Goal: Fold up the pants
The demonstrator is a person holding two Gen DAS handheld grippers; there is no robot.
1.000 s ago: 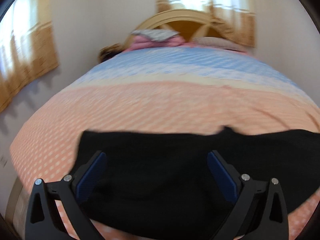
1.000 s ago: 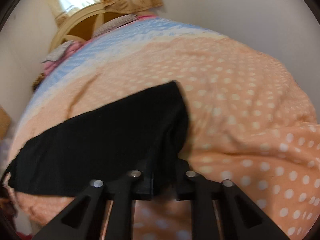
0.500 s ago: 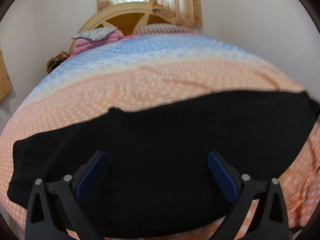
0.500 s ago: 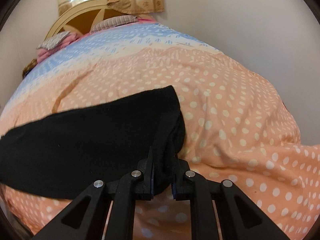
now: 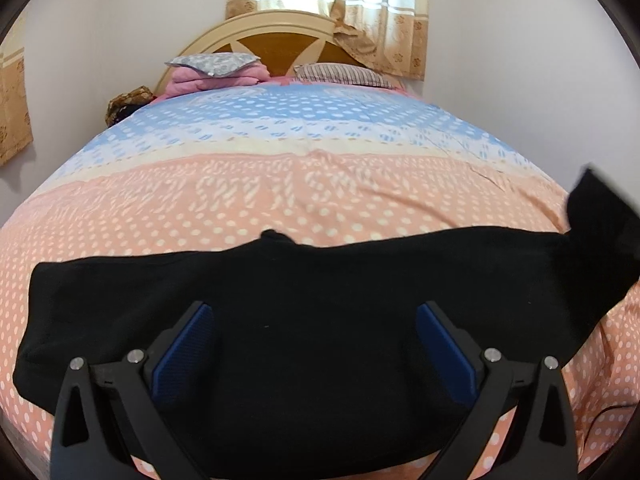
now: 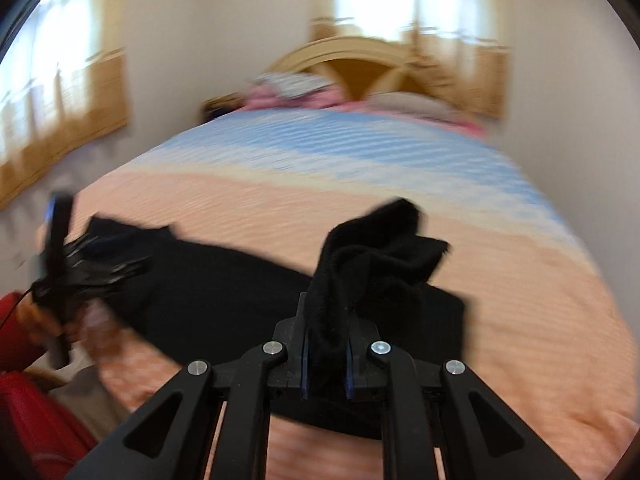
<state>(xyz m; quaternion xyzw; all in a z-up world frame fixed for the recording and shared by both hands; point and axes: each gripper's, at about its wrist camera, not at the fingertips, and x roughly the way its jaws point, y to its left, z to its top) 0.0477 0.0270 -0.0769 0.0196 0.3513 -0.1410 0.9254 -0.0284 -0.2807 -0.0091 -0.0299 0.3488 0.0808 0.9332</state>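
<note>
Pants sprawl across the bed, right gripper clamped on one lifted end for folding over, left gripper wide open, empty above them.

Bedspread: peach with white dots, blue band toward the headboard. Folded pink blanket and striped pillow at the head. Curtains over the window behind.
</note>
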